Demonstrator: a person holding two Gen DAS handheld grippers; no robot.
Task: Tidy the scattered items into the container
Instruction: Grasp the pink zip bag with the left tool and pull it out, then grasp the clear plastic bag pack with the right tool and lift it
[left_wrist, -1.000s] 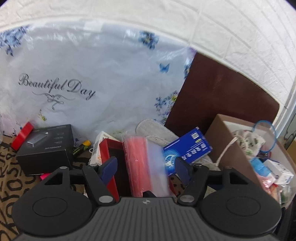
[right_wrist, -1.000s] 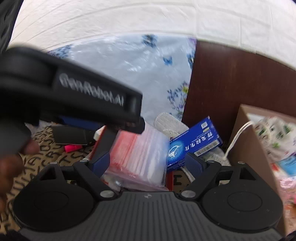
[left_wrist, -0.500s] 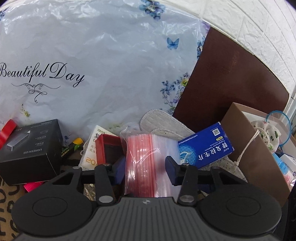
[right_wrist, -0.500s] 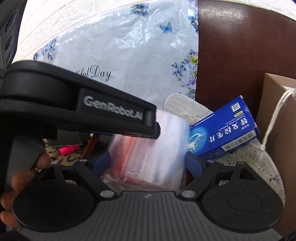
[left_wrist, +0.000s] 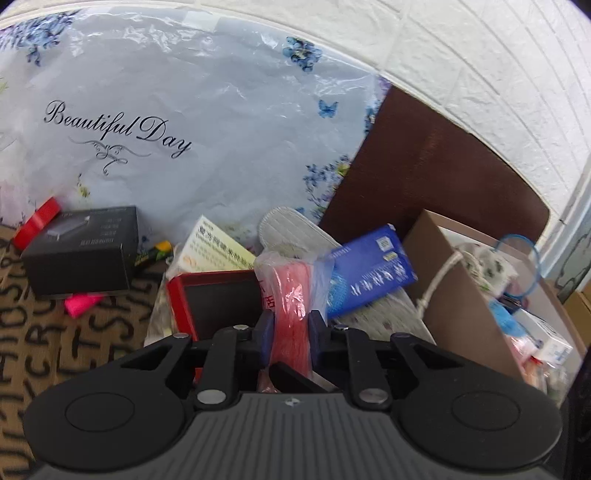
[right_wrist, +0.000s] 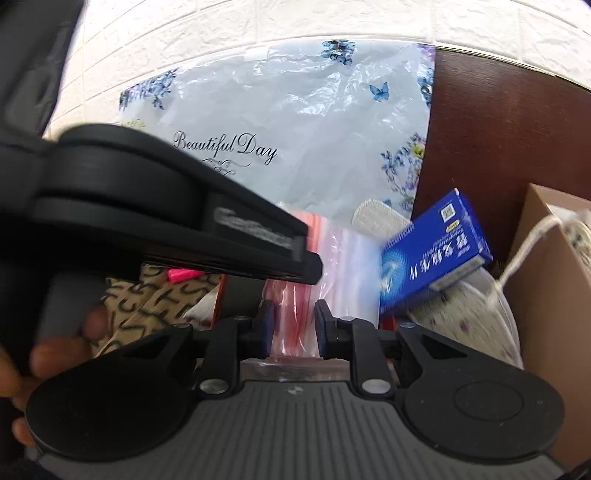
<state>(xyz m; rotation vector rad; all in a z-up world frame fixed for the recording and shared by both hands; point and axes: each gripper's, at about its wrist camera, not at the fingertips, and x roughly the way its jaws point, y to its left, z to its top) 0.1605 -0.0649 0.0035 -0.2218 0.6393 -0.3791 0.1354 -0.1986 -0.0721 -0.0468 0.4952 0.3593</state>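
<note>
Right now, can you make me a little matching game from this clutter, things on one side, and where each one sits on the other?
Things:
1. zip bag
2. black box
3. blue box
4. pink marker

Places:
A. lying on the patterned mat, in front of the black box
B. leaning on the white slipper, near the brown paper bag
C. pinched in the left claw
D. far left, beside a red item

Pairs: 1-C, 2-D, 3-B, 4-A

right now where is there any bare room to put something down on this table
Bare patterned tablecloth in front of the black box, left of the red tray. Crowded from the tray through the zip bag and blue box to the brown paper bag, which looks nearly full.
</note>
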